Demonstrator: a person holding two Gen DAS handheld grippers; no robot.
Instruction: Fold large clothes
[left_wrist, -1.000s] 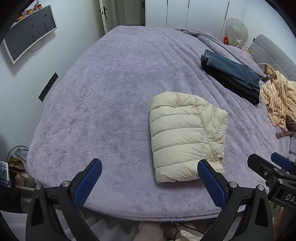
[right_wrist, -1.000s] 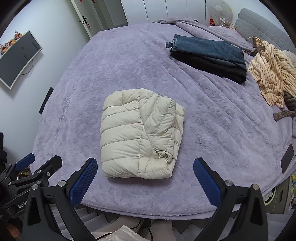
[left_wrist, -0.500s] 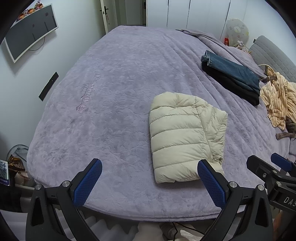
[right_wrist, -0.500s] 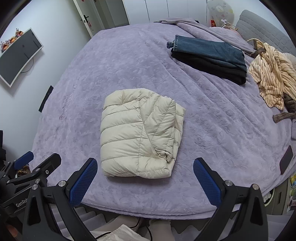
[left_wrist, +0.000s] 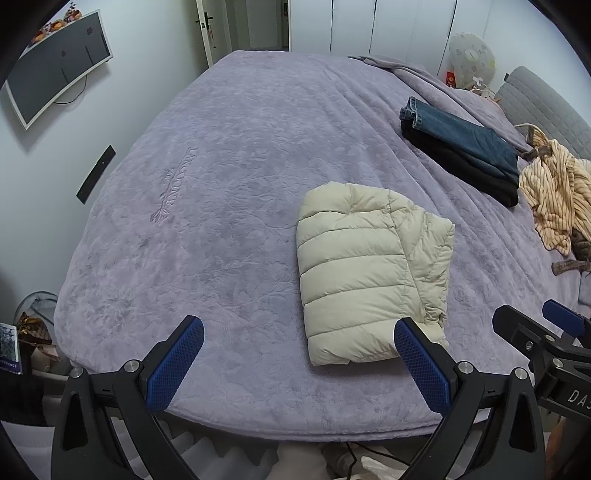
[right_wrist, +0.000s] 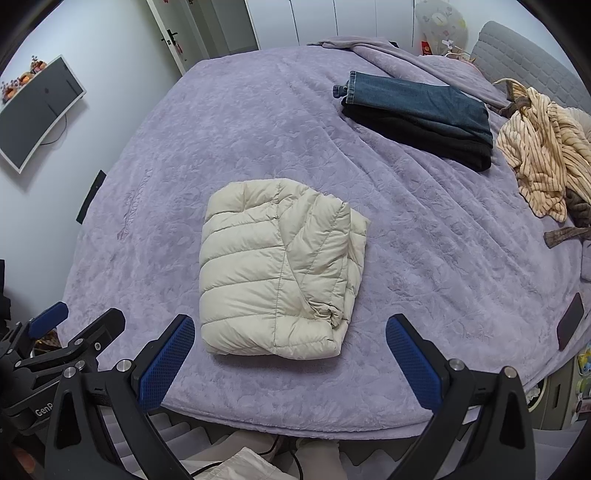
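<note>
The cream jacket (right_wrist: 280, 269) lies folded into a compact block on the purple bed (right_wrist: 258, 122), close to the near edge, and both grippers hang back off that edge with nothing in them. The right gripper (right_wrist: 290, 363) faces it almost squarely: the block sits straight ahead, just beyond and between the two blue pads, with its near hem closest to the left one. From the left gripper (left_wrist: 299, 363) the jacket (left_wrist: 369, 277) lies ahead and to the right, its near corner just behind the right-hand pad. Both sets of jaws stand wide apart. The right gripper looks the nearer and better lined up of the two.

The block's long axis runs away from the grippers toward the middle of the bed; the stacked loose edges and a bunched cuff face right, the smooth fold faces left. It appears done, so my guess is that the next step is either to move it aside or to take up another piece.

To the far right lies a stack of jeans (right_wrist: 417, 99) on a black garment (right_wrist: 417, 133), neatly folded, well apart from the jacket. Beside them, near the grey headboard (right_wrist: 524, 59), is a crumpled striped top (right_wrist: 543, 158), still unfolded and probably next. A dark phone (right_wrist: 570, 321) rests at the right edge of the bed. Nothing lies between the grippers and the jacket; open bedcover separates it from the striped top
</note>
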